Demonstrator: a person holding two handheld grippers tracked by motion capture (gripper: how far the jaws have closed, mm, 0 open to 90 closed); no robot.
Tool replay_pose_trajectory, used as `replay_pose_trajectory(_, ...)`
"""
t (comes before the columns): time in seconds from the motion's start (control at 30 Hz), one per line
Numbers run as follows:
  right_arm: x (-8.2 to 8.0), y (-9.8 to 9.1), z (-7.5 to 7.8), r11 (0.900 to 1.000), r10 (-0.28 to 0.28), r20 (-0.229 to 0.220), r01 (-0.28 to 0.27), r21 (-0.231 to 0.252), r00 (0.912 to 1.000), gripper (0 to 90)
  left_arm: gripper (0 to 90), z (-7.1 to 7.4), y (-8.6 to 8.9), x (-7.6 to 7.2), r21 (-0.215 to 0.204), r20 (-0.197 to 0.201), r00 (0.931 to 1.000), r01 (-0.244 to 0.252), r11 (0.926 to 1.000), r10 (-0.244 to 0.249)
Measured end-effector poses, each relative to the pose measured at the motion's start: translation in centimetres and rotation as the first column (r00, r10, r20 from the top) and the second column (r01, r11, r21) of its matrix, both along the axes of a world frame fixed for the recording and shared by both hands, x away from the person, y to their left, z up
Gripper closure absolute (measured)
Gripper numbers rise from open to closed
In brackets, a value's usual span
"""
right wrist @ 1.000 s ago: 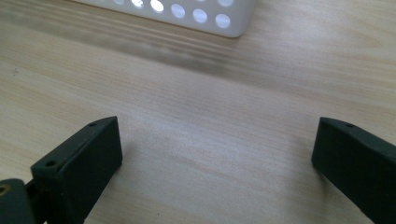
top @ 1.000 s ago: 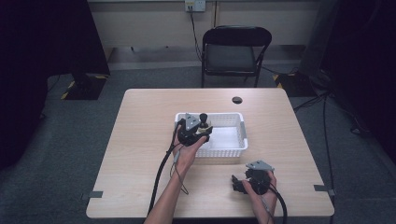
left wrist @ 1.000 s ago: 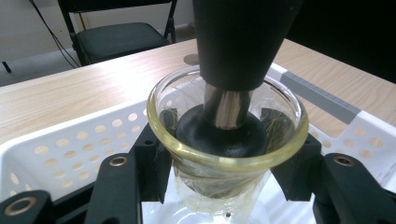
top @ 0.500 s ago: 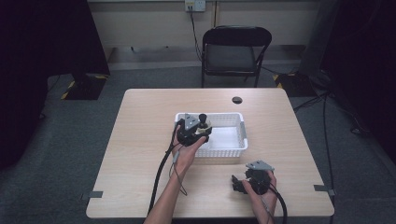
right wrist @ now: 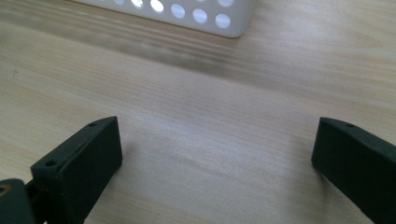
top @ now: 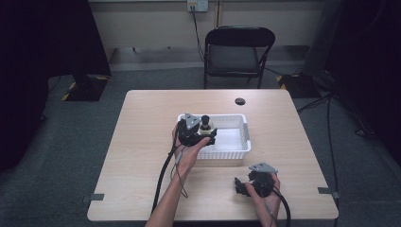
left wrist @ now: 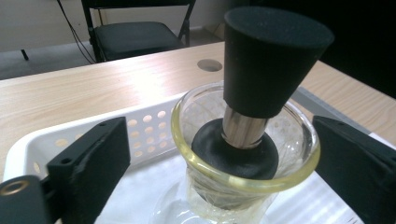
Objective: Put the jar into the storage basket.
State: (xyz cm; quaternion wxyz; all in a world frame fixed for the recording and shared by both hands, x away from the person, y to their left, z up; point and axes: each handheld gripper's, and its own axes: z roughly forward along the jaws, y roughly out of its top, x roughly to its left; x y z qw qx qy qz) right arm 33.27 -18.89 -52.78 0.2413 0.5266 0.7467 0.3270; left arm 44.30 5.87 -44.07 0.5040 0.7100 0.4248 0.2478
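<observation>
Left claw [left wrist: 219,154] stands apart, flanking a clear glass flask [left wrist: 243,154] with a tapered black rubber stopper [left wrist: 268,60], inside the perforated white plastic basket [top: 236,149]. Right claw [right wrist: 215,158], at 5 o'clock, stands apart over the pale woodgrain worktop [right wrist: 210,107].

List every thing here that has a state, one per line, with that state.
Left gripper: open, jaws either side of the glass bottle, not touching it.
Right gripper: open, empty, over bare table.
Glass bottle: upright in the basket, stoppered.
Black stopper: seated in the bottle's neck.
White basket: upright on the table.
</observation>
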Motion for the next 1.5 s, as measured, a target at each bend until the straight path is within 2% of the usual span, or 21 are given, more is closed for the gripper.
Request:
replay_pose_trajectory(0.13,0.0,0.0,0.0,1.0000,-0.001,0.000,0.001,0.000,1.0000,0.6,3.6,0.0,-0.1,-0.2,0.004,-0.003,0.9999,0.012,0.9999,-0.012)
replay_pose_trajectory(0.27,0.0,0.0,0.0,1.0000,-0.001,0.000,0.001,0.000,1.0000,0.6,2.5,0.0,0.0,-0.3,-0.014,-0.005,1.0000,0.007,0.9999,-0.007)
replay_pose_trajectory(0.6,0.0,0.0,0.0,1.0000,0.000,0.000,0.000,0.000,1.0000,0.6,1.8,0.3,0.6,-0.9,-0.011,0.003,1.0000,0.000,0.9999,0.000)
replay_pose_trajectory(0.7,0.0,0.0,0.0,1.0000,-0.001,0.000,0.001,0.001,1.0000,0.6,1.8,0.5,0.9,-1.2,-0.025,-0.003,0.9999,0.012,0.9996,-0.012)
replay_pose_trajectory(0.73,0.0,0.0,0.0,1.0000,-0.001,0.000,0.001,0.001,1.0000,0.6,1.8,0.7,1.0,-1.3,-0.022,-0.002,1.0000,0.006,0.9997,-0.006)
replay_pose_trajectory(0.83,0.0,0.0,0.0,1.0000,0.000,0.000,0.000,0.000,1.0000,0.6,3.3,0.9,1.3,-1.8,-0.050,0.014,0.9999,-0.001,0.9987,0.001)
replay_pose_trajectory(0.9,0.0,0.0,0.0,1.0000,0.000,0.000,0.000,0.000,1.0000,0.6,5.2,1.0,1.5,-2.3,-0.040,0.024,0.9994,-0.023,0.9989,0.024)
replay_pose_trajectory(0.97,0.0,0.0,0.0,1.0000,0.000,0.000,0.000,0.000,1.0000,0.6,5.2,1.1,1.8,-2.5,-0.060,0.024,0.9996,-0.015,0.9981,0.017)
replay_pose_trajectory(1.1,0.0,0.0,0.0,1.0000,-0.001,0.000,0.001,0.001,1.0000,0.6,4.9,1.0,2.3,-3.0,-0.043,0.027,0.9991,-0.032,0.9986,0.033)
replay_pose_trajectory(1.23,0.0,0.0,0.0,1.0000,0.000,0.000,0.000,0.000,1.0000,0.6,4.4,1.0,2.9,-3.4,-0.048,0.026,0.9986,-0.045,0.9978,0.047)
replay_pose_trajectory(1.4,0.0,0.0,0.0,1.0000,0.000,0.000,0.000,0.000,1.0000,0.6,4.2,1.1,3.5,-4.1,-0.066,0.040,0.9982,-0.041,0.9970,0.044)
replay_pose_trajectory(1.5,0.0,0.0,0.0,1.0000,-0.001,0.000,0.001,0.000,1.0000,0.6,3.7,1.3,3.8,-4.5,-0.095,0.048,0.9975,-0.046,0.9944,0.051)
